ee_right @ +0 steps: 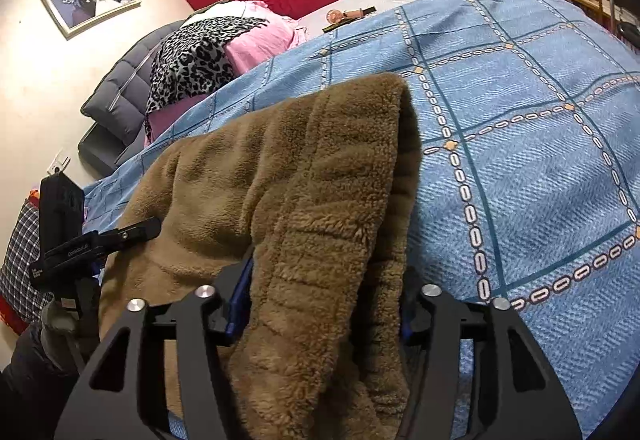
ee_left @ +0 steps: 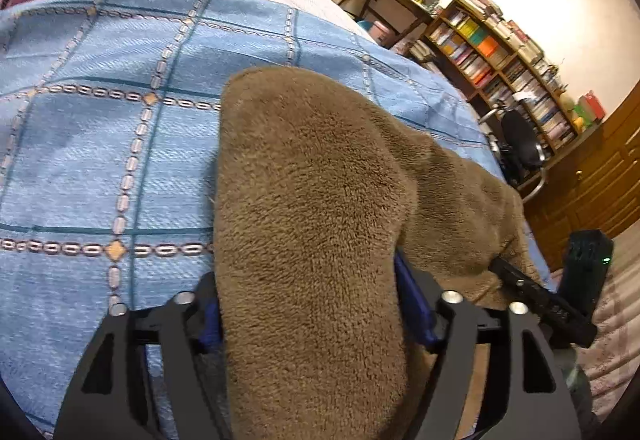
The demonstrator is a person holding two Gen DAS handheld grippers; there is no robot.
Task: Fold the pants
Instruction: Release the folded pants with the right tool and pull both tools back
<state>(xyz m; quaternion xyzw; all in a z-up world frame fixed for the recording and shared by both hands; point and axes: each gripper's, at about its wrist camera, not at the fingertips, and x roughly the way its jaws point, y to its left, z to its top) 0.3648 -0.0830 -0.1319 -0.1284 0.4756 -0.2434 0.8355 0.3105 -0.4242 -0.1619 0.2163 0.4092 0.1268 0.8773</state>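
Brown fleece pants draped over a blue checked bed cover, one bunch between each pair of tongs.

The bed cover [ee_left: 100, 128] spreads ahead of both tongs. The pants [ee_left: 312, 200] run forward from between the left tongs [ee_left: 316, 314] and the right tongs [ee_right: 320, 304]; whether the blue pads press the fleece cannot be told. Both tongs tilt downward, and a bookshelf [ee_left: 512, 72] holding books stands far beyond.
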